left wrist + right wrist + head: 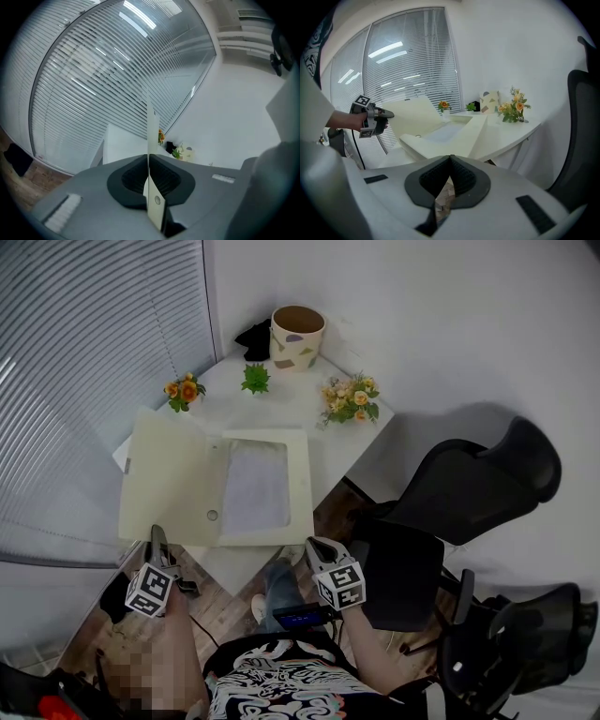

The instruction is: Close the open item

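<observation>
L tongs point(156, 535) clamped on near-left edge of folder point(173, 474) cover. Folder lies open on table point(300, 413), blinds point(84, 381) close on its left. R tongs point(317, 547) closed, empty, just beside folder's near-right corner. Bare table right of folder; chair point(469, 493) further right, well apart.

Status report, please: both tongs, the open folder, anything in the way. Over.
Left tongs shut on cover of folder. Right tongs shut, empty. Folder open on table. Nothing seen in cover's path.
</observation>
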